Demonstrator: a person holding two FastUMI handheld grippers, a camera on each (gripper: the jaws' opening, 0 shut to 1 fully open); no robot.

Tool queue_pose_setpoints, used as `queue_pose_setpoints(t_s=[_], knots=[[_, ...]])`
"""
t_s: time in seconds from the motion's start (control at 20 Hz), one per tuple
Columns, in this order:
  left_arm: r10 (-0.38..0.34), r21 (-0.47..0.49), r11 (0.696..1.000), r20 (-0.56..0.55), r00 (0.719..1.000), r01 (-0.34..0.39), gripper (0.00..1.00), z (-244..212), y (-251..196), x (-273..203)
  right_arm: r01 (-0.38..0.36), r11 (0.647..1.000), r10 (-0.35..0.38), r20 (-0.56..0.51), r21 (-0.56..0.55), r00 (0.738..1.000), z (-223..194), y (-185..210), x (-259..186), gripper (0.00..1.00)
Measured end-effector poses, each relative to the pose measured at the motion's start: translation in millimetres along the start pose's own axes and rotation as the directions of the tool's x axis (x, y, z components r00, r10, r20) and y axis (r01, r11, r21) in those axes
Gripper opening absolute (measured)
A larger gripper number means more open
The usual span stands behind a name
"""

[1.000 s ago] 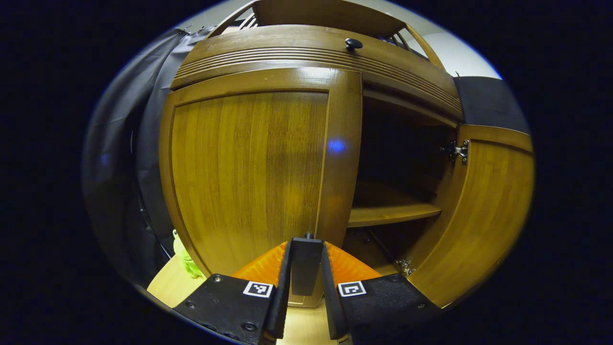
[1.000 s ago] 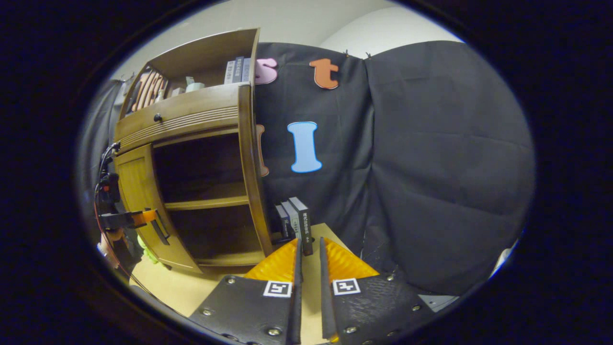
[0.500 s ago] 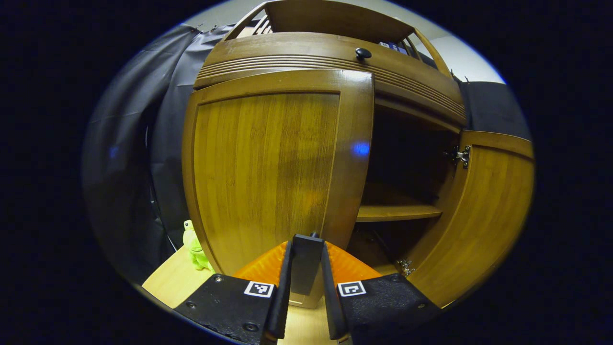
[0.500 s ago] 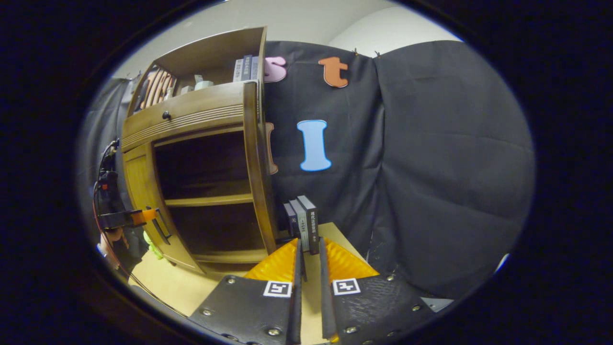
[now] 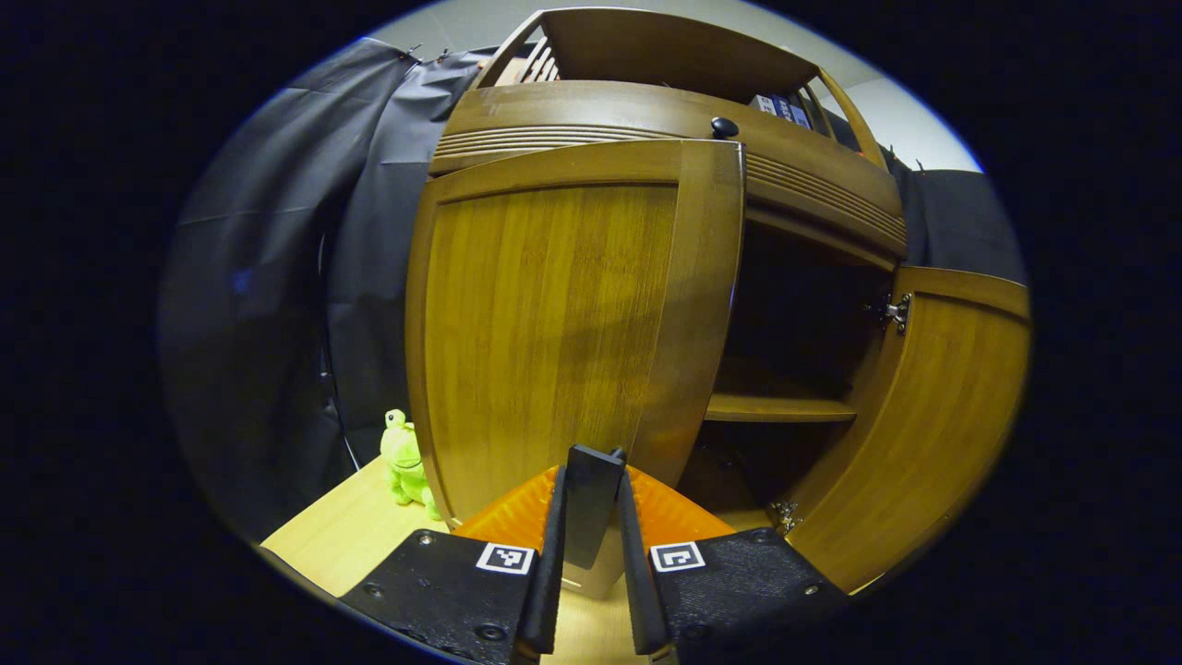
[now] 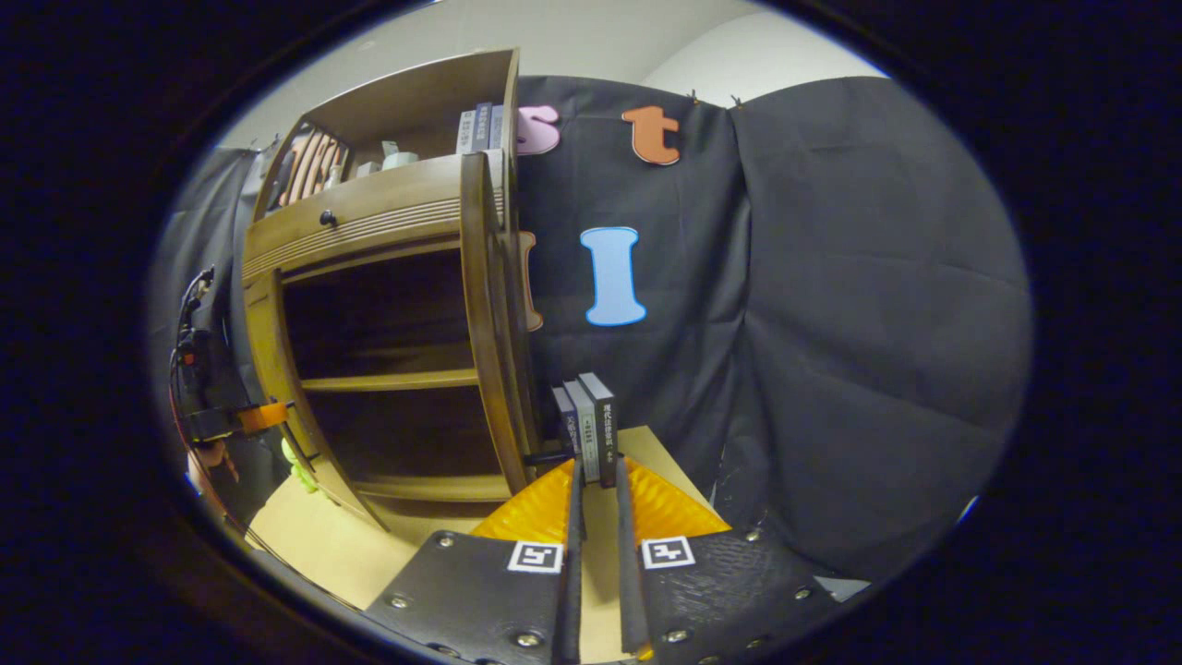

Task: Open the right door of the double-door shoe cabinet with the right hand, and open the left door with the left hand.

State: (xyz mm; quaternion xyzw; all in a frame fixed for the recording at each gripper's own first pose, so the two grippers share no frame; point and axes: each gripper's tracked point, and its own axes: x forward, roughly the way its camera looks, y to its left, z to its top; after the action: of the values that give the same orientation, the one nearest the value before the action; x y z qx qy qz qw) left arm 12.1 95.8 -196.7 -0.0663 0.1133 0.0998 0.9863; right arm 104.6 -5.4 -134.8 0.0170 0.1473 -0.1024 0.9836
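Left gripper view: left tongs (image 5: 591,517) clamped on the dark handle (image 5: 591,503) of the left door (image 5: 554,323), lower centre of frame, both fingers pressing its sides. Left door part-swung, free edge standing off the cabinet (image 5: 665,102) front, dark gap open to its right. Right door (image 5: 923,425) at right of frame swung wide, hinge showing. Judged: right-door step done, left door partway, remaining swing still to pull.

Right gripper view: right tongs (image 6: 596,517) at bottom centre, nearly closed with a thin slit between the fingers, gripping nothing. Left tongs visible far off at left edge on the left door.

Contents: lower compartment dark, one shelf (image 5: 776,408) across it, looks bare as far as visible; too dark to be sure. Open top shelf holds a few upright books (image 6: 480,125) and small items, too small to tell. Three more books (image 6: 586,425) standing on the worktop (image 6: 369,554) just beside the cabinet's right side. Green plush frog (image 5: 404,457) on the worktop, left of the left door
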Motion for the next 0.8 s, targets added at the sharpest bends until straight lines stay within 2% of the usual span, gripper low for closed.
queue_pose_setpoints(t_s=[0.25, 0.4, 0.8], knots=[[0.047, 0.043, 0.998, 0.02, 0.999, -0.047, 0.32, 0.0, 16.1, -20.7, -0.041, 0.999, 0.041, -0.007, -0.027, 0.999, -1.1, 13.9, 4.8, 0.17], [0.067, 0.035, 0.997, 0.02, 0.998, -0.068, 0.31, -1.4, 29.5, -35.3, -0.067, 0.997, 0.067, -0.01, -0.037, 0.998, 0.0, 22.8, 9.4, 0.17], [0.147, 0.057, 0.987, 0.033, 0.989, -0.149, 0.32, -2.5, 57.5, -59.4, -0.073, 0.997, 0.072, -0.016, -0.039, 0.997, -1.5, 21.9, 12.7, 0.17]])
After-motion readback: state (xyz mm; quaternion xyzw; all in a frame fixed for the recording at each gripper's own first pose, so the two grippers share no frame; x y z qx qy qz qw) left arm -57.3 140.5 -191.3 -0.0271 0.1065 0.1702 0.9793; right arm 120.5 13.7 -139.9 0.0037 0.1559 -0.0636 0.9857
